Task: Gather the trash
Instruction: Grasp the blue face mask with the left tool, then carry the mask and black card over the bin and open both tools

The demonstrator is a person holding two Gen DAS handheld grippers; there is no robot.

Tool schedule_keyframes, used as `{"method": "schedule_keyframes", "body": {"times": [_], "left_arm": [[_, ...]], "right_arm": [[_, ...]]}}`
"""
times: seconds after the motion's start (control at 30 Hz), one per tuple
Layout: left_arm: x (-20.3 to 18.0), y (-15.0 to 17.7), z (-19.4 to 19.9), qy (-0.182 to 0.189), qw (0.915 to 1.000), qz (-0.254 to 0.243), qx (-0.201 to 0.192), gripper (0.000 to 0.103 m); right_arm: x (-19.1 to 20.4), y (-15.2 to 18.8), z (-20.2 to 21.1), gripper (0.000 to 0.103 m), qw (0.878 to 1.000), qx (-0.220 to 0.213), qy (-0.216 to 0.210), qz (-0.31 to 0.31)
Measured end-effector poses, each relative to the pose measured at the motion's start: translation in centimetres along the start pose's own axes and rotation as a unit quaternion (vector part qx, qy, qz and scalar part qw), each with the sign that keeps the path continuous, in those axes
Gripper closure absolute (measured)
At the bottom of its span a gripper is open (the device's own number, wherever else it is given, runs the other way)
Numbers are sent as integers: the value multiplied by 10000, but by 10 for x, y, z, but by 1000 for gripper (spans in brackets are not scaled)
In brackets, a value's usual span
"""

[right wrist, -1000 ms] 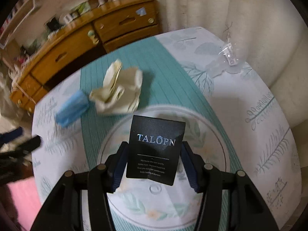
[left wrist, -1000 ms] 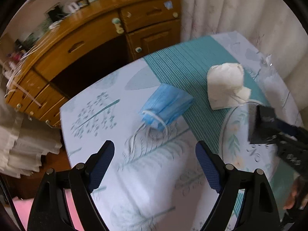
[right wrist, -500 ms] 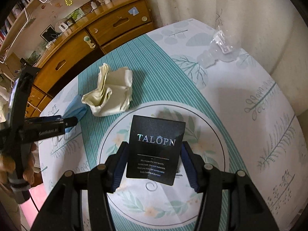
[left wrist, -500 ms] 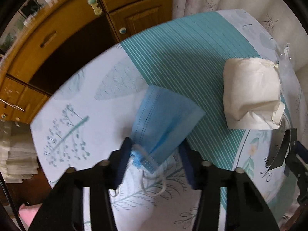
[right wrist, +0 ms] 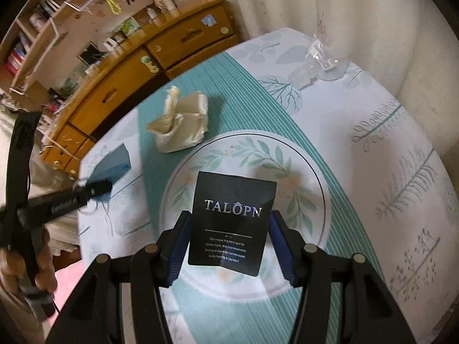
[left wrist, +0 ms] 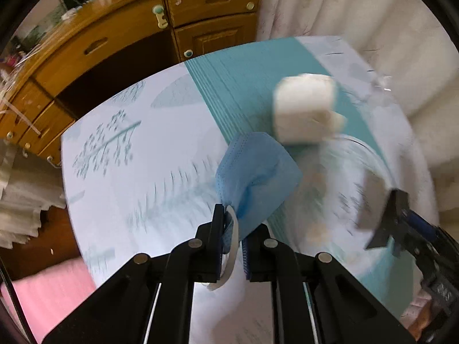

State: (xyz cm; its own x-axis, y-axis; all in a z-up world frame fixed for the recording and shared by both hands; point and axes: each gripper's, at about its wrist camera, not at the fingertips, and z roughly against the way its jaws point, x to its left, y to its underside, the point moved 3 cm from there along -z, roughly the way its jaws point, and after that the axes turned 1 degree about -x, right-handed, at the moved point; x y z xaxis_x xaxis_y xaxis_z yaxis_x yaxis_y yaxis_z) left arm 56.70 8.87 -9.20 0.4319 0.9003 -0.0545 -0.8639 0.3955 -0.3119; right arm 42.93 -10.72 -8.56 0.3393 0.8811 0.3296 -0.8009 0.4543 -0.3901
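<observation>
Left gripper [left wrist: 233, 230], open a second ago, now pinches pleated blue face mask [left wrist: 255, 172] above round leaf-patterned plate [right wrist: 321, 177]; right gripper [right wrist: 228, 239] keeps clamping black TALOPN card [right wrist: 233, 218].

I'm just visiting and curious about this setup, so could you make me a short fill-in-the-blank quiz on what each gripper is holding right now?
1. The left gripper is shut on a blue face ____.
2. The black card between the right gripper fingers reads ____.
3. The crumpled paper napkin lies on the table's ____ stripe.

Missing words: mask; TALOPN; teal
</observation>
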Motion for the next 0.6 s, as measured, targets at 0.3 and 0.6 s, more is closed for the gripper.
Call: {"method": "schedule_keyframes", "body": {"times": [0.3, 0.6], "left_arm": [[-73, 124, 119, 161, 9960, 624, -623, 95], [-177, 268, 196, -72, 9832, 1533, -987, 95]], "right_arm": [[-16, 51, 97, 48, 9945, -70, -907, 527], [-62, 123, 212, 48, 9704, -137, -1656, 1754]]}}
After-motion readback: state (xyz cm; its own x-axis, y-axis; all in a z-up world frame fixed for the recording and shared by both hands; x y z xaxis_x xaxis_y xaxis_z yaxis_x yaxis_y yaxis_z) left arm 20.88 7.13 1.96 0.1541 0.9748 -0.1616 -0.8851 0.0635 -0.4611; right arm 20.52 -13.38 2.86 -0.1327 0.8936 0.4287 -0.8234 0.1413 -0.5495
